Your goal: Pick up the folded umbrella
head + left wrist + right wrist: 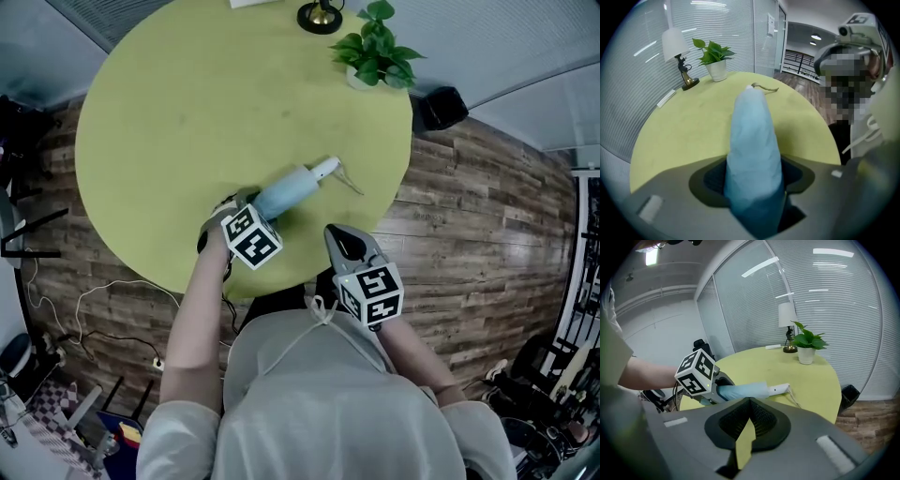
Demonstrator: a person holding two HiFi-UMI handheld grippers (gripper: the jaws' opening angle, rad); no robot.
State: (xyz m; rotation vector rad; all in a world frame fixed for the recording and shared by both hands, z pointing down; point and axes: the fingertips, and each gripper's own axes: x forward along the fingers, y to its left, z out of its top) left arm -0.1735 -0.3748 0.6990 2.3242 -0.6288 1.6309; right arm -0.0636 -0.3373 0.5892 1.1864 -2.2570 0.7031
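The folded umbrella (291, 190), pale blue with a white handle end and a thin wrist strap, lies on the round yellow-green table (178, 112) near its front edge. My left gripper (251, 201) comes down on the end nearest me. In the left gripper view the blue cloth (752, 140) fills the gap and both pads sit against it. My right gripper (343, 240) hangs just off the table's edge, shut and holding nothing. The right gripper view, over its closed jaws (749, 401), shows the umbrella (743, 391) and the left gripper (712, 392) with its marker cube.
A potted green plant (375, 52) and a lamp base (321, 17) stand at the table's far edge. A black bin (441, 108) sits on the wooden floor beyond the table. Cables lie on the floor at the left (94, 300).
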